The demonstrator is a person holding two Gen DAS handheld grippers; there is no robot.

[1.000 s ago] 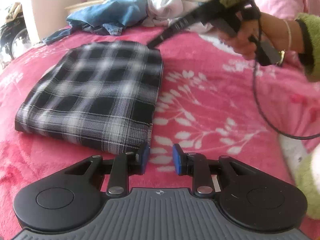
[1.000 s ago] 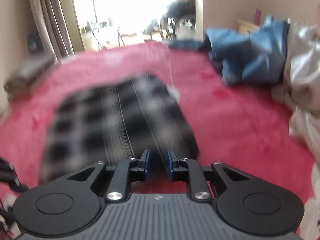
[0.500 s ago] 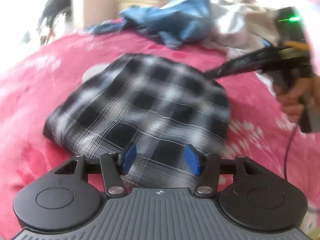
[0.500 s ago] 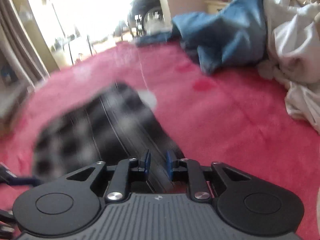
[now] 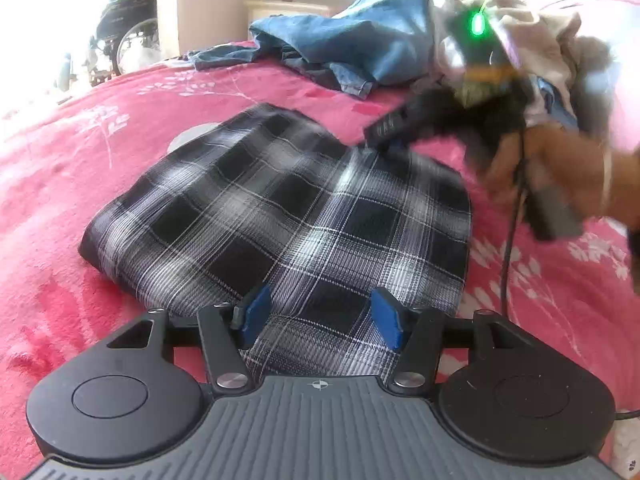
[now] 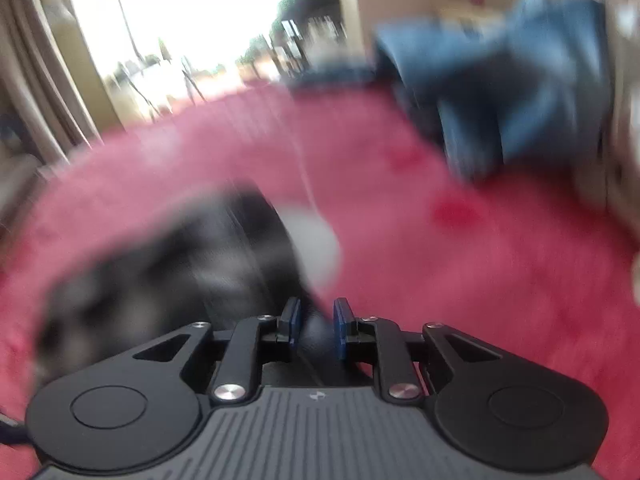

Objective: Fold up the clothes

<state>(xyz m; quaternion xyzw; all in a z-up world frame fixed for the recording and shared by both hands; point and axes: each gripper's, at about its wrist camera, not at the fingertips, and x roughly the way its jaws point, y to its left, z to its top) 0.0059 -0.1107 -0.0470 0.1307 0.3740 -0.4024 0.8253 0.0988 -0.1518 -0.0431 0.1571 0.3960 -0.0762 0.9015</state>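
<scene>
The plaid cloth (image 5: 280,220) lies folded on the pink bed (image 5: 80,152), a flat, roughly rectangular pad of thin woven fabric in black, grey and white checks. Its left edge is a soft rounded fold; its right edge runs straight, with a curved far corner. The near edge passes under the left claw (image 5: 320,316), whose blue pads (image 5: 254,314) stand wide apart over the cloth, gripping nothing.

The right claw (image 5: 380,132) is seen blurred in the left view, its tip at the cloth's far right edge, carried by a hand (image 5: 560,172) with a cable (image 5: 508,248) hanging down. In its own heavily blurred view the right claw (image 6: 316,320) shows its pads with a narrow gap; dark fabric lies beneath and between them, but whether they pinch it cannot be told.

The bed cover is plush, with white leaf prints. Bare cover spreads to the left of the cloth, to its right, and beyond it up to a heap of clothes at the far side: crumpled blue denim (image 5: 360,44) and pale garments (image 5: 540,32). Past the bed's far left edge stands a wheelchair (image 5: 128,36) in bright light.
</scene>
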